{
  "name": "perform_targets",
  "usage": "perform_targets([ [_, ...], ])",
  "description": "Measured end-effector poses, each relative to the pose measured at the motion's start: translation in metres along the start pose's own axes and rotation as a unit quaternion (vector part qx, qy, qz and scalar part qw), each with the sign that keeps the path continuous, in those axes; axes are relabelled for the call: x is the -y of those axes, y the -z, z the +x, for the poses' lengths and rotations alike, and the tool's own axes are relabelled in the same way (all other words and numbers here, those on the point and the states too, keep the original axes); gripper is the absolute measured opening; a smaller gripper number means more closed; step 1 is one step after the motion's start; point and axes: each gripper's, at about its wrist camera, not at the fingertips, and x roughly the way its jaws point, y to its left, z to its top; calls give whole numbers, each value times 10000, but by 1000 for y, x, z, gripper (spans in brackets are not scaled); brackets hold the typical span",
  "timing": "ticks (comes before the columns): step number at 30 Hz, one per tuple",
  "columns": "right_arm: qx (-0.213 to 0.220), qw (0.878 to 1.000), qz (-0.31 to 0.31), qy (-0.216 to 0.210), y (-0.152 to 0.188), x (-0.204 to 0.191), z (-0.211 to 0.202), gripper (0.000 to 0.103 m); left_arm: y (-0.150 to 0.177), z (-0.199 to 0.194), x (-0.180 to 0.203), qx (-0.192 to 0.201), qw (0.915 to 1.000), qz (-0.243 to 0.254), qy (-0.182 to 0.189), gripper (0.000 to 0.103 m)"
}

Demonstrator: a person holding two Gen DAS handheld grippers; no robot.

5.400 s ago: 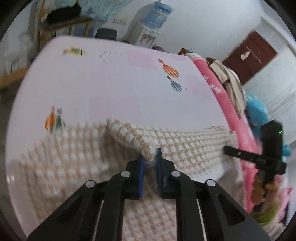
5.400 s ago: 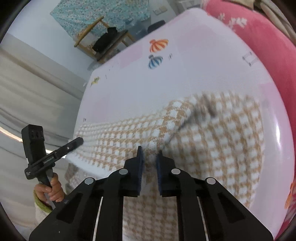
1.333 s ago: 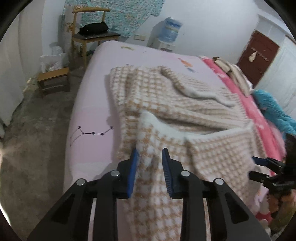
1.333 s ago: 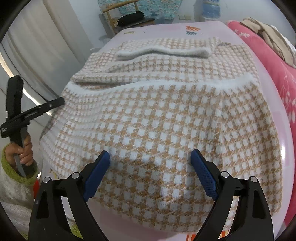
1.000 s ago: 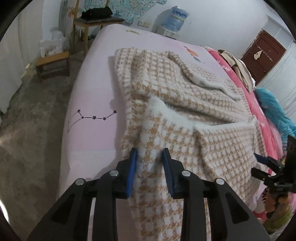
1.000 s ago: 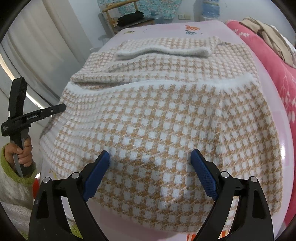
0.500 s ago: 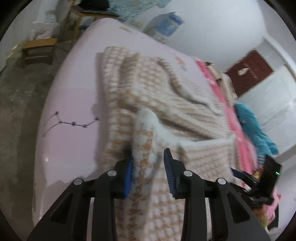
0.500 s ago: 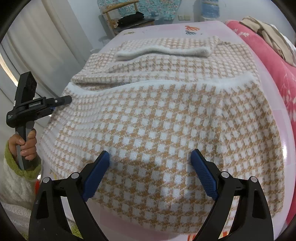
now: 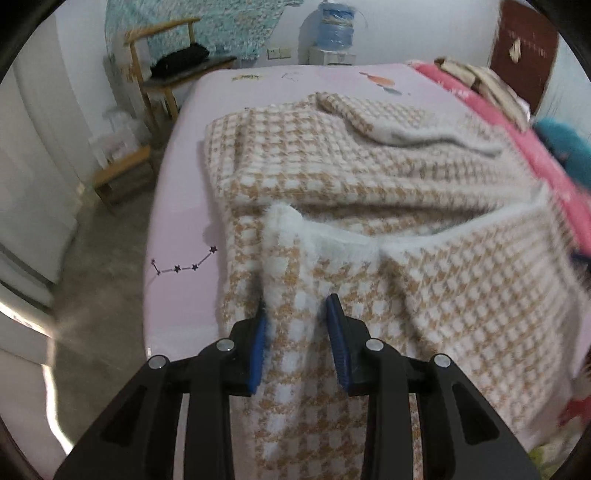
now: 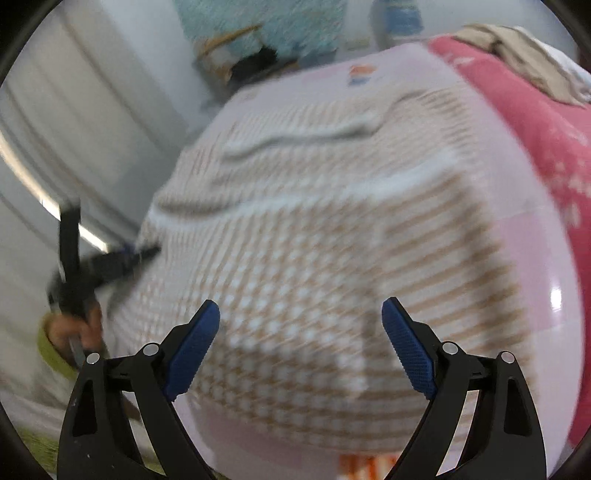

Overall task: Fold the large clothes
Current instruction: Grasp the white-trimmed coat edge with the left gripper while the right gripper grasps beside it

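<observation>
— Any writing, label or number you can read from where you are?

— None. Looking along my left fingers, the pink bed sheet (image 9: pixel 184 177) carries printed pictures only: a line of small stars joined like a constellation (image 9: pixel 183 266) and, at the far end, little coloured balloon shapes (image 9: pixel 380 79), with no letters that I can make out.

— And the water bottle by the wall?

— The water bottle (image 9: pixel 337 23) has a bluish wrap, too small and soft to read. The view along my right fingers is smeared with blur; nothing legible there either.
</observation>
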Motion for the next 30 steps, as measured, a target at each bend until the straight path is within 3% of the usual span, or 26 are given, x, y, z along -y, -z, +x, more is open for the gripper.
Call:
perform_targets([
  [6, 145, 9985, 113, 525, -42, 35, 4, 61, -2, 2, 8, -19, 9994, 111, -313, 30],
  [12, -33, 9964, 127, 836, -58, 49, 24, 51, -2, 0, 12, -30, 9991, 108, -421, 30],
  [24, -57, 9962, 379, 787, -54, 70, 18, 50, -1, -1, 20, -6, 9975, 279, -649, 30],
  [30, -326, 9958, 345, 784, -52, 68, 30, 52, -1, -1, 20, 0, 9974, 292, -660, 30],
])
